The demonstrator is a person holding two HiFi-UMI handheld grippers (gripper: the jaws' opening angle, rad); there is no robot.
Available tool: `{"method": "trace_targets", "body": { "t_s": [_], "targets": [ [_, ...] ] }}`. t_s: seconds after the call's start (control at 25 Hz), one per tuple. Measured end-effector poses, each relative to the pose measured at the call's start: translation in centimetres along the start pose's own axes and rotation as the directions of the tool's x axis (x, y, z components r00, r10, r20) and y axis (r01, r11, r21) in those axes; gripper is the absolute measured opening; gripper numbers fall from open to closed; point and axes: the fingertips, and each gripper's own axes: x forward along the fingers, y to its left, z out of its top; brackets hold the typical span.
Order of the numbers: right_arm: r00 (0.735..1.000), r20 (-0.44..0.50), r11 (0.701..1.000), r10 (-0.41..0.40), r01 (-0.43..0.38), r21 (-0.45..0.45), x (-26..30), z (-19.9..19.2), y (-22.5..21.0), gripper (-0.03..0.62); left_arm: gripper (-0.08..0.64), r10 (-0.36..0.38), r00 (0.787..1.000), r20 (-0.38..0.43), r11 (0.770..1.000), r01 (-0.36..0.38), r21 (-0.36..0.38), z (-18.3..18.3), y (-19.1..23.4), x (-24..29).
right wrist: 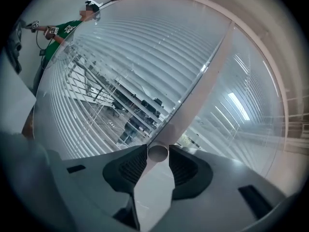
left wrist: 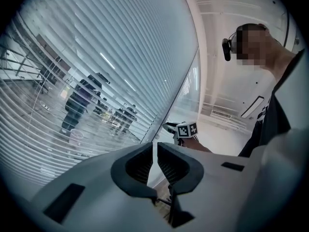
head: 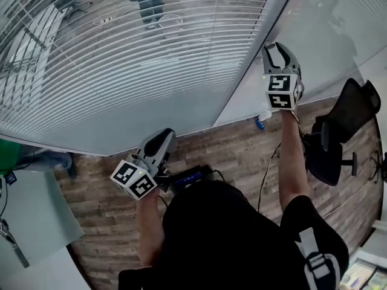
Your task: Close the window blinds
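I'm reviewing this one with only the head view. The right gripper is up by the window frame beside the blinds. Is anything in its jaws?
Observer: Yes. In the right gripper view, the right gripper has a pale round rod, seen end-on, between its jaws, and they seem to press on it from both sides.
Operator: And the left gripper, down low?
Observer: The left gripper view shows the left gripper with its jaws almost together and nothing between them.

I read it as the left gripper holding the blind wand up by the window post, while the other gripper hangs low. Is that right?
Not quite. The right gripper is the one holding the blind wand up by the window post, as the right gripper view shows. The left gripper is the one hanging low.
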Motion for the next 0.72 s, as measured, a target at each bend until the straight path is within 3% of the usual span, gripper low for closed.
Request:
{"method": "trace_targets", "body": {
  "t_s": [0.24,0.4,0.6,0.72],
  "targets": [
    [0.999,-0.033,0.998,-0.005,0.003,-0.058,0.4,0.6,-0.6,0.127,0.038,0.021,1.000,0.004,1.000,-0.022,0.010,1.3,-0.1,-0.3],
    [0.999,-0.034,1.000,-0.001,0.000,-0.027,0.6,0.5,-1.0,0.127,0.037,0.023,1.000,0.004,1.000,-0.023,0.004,1.3,-0.1,0.2],
    [0.999,-0.027,0.994,0.033,-0.030,0.108,0.5,0.6,-1.3,0.127,0.038,0.011,1.000,0.011,1.000,-0.011,0.011,1.4,-0.4,-0.1],
    [0.997,-0.014,0.964,0.078,-0.072,0.255,0.8,0.4,-1.6,0.127,0.037,0.020,1.000,0.004,1.000,-0.020,0.007,1.5,-0.5,0.0]
  ]
}}
